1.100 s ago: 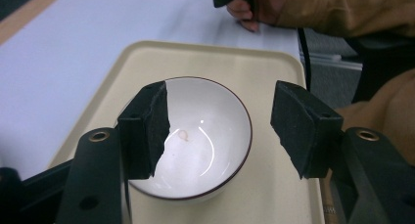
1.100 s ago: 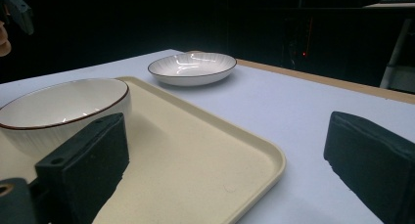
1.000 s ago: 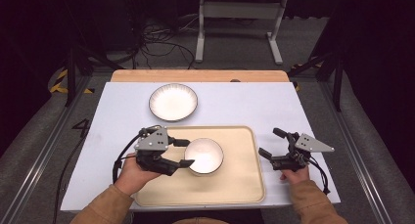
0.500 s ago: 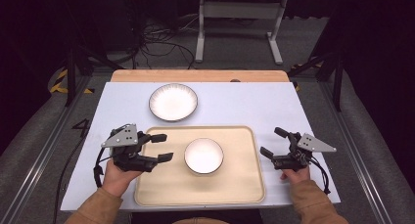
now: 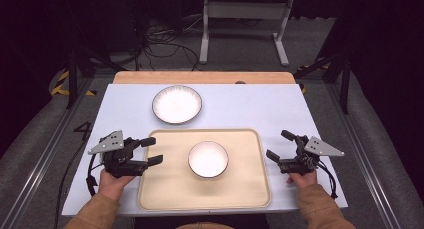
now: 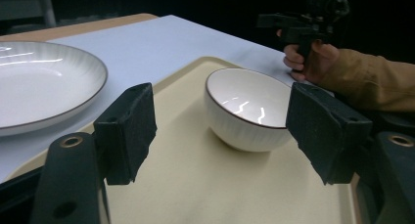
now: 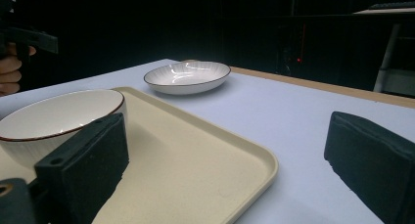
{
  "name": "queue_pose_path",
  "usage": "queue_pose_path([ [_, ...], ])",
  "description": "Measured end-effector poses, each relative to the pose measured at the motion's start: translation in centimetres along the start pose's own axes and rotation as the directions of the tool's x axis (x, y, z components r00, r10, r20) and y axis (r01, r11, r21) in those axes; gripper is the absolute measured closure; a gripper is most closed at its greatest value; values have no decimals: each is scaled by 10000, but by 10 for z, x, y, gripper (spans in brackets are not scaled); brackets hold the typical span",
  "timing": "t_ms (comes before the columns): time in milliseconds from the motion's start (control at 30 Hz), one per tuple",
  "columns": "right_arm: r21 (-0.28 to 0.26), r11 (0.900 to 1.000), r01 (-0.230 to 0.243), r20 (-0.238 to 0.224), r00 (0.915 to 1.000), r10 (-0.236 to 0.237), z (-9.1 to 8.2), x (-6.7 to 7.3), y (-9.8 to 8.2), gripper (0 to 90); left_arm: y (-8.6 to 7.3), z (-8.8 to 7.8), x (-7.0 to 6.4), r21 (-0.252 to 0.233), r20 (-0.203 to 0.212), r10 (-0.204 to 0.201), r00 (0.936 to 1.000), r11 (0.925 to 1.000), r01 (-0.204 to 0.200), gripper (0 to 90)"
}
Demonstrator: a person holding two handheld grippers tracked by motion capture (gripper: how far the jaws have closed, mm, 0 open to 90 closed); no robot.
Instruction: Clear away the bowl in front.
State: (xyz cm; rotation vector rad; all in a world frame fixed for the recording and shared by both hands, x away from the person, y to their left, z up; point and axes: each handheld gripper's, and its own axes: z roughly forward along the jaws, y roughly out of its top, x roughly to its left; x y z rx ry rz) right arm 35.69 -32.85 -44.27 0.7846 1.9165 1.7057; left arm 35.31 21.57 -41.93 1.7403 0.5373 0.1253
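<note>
A white bowl with a dark rim stands upright in the middle of a beige tray. My left gripper hovers over the tray's left edge, pointing at the bowl from a short way off. It is open; its jaws have just been opening, and nothing lies between them. In the left gripper view the bowl sits ahead of the black pads. My right gripper is open on the table just right of the tray, apart from it. In the right gripper view the bowl is at the left.
A white plate lies on the pale table beyond the tray's far edge. A wooden strip borders the table's far side. Dark floor, cables and a metal stand lie beyond. Table edges drop off left and right.
My left gripper has drawn back leftward from the bowl's rim to the tray's left edge, its jaws wider apart. The bowl stays on the tray. The right gripper has not moved.
</note>
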Motion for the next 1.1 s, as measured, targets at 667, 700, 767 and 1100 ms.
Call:
queue_pose_path([
  [667, -94, 10000, 16, -12, 10000, -16, -1, 0, 0, 29, -40, -7, 14, -850, -952, -568, 9938, 9952, 488, 253],
  [700, -96, 10000, 19, -11, 10000, -19, -1, 0, 0, 29, -41, -8, 14, -831, -979, -635, 9932, 9950, 554, 253],
  [767, -112, 9999, 23, 23, 10000, -23, -1, 0, 0, 29, -42, -10, 14, -919, -1007, -737, 9922, 9937, 645, 252],
  [1100, -103, 9999, 20, 56, 10000, -19, -1, 0, 0, 29, -42, -9, 16, -884, -1008, -894, 9909, 9928, 806, 234],
])
